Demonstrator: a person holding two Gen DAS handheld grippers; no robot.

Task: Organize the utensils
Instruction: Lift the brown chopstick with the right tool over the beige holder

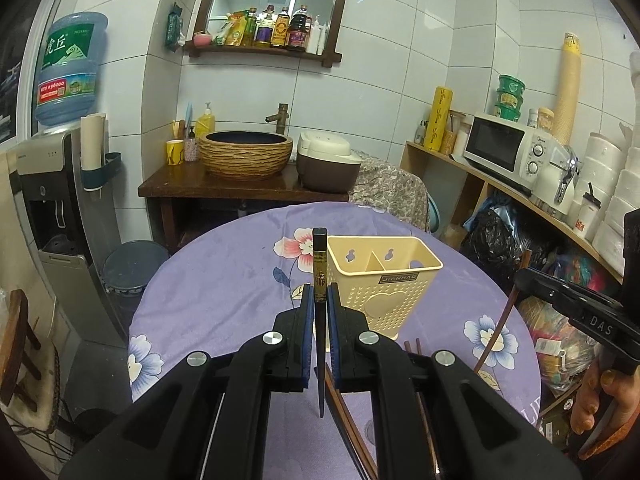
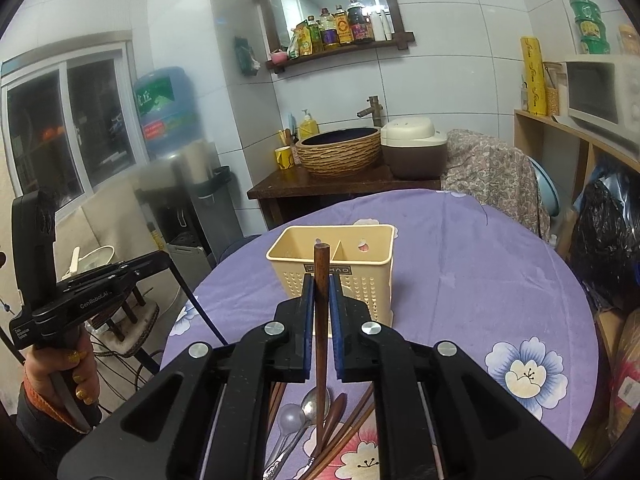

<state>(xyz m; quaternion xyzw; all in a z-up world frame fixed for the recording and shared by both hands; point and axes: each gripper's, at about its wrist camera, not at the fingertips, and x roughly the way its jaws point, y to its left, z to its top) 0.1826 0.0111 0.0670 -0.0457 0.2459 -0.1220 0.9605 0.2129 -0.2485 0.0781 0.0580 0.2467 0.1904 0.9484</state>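
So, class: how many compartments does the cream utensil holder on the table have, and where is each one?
2. The cream utensil holder has one compartment on its left and one compartment on its right in the right wrist view, split by a divider. Both look empty.

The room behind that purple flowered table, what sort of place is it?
Most likely a small home kitchen or dining corner. A microwave sits on a wooden shelf, a rice cooker stands beside a basin sink, and sauce bottles line a wall shelf.
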